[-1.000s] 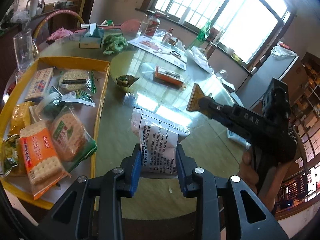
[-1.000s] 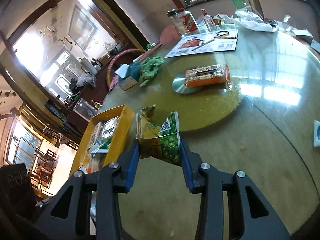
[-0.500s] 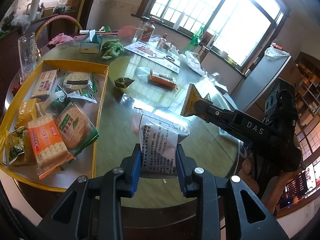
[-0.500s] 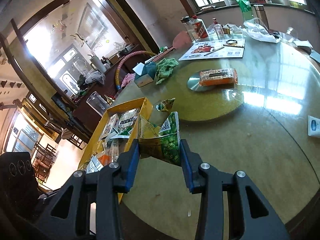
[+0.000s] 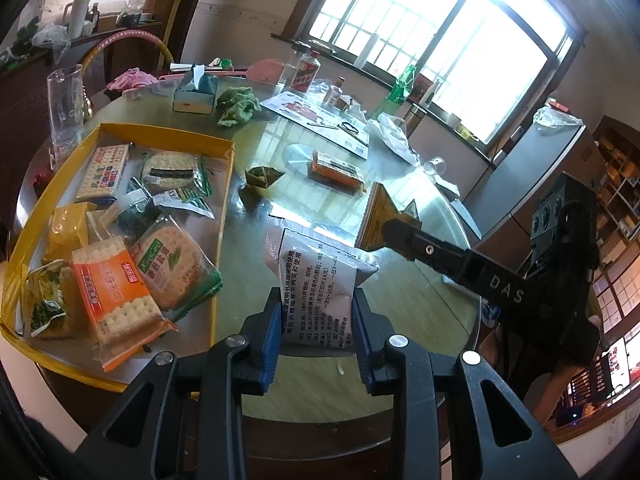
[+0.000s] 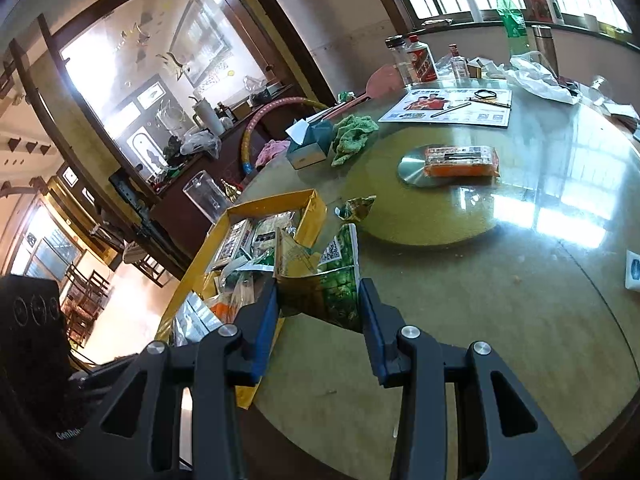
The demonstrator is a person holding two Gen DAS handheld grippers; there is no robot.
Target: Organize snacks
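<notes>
Black gripper (image 5: 316, 320) frames, blue finger pads (image 5: 272, 328), silver screws, white "DAS" lettering.

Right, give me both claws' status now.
Left claw: closed on the white sachet.
Right claw: closed on the green snack packet.

Layout on the desk (image 5: 400, 292). Your left hand-held gripper (image 5: 316, 320) is gripping a printed packet (image 5: 316, 280) just right of the tray (image 5: 224, 200), which is lying at the desk's left edge with the cracker packs (image 5: 116, 300) inside. Your right hand-held gripper (image 6: 318, 308) is gripping a pea packet (image 6: 320, 276) beside the tray's right wall. Behind them, a folded wrapper (image 5: 262, 176) is lying near the tray's far corner; a boxed snack (image 5: 338, 168) is resting on the disc (image 6: 412, 166) further back.
</notes>
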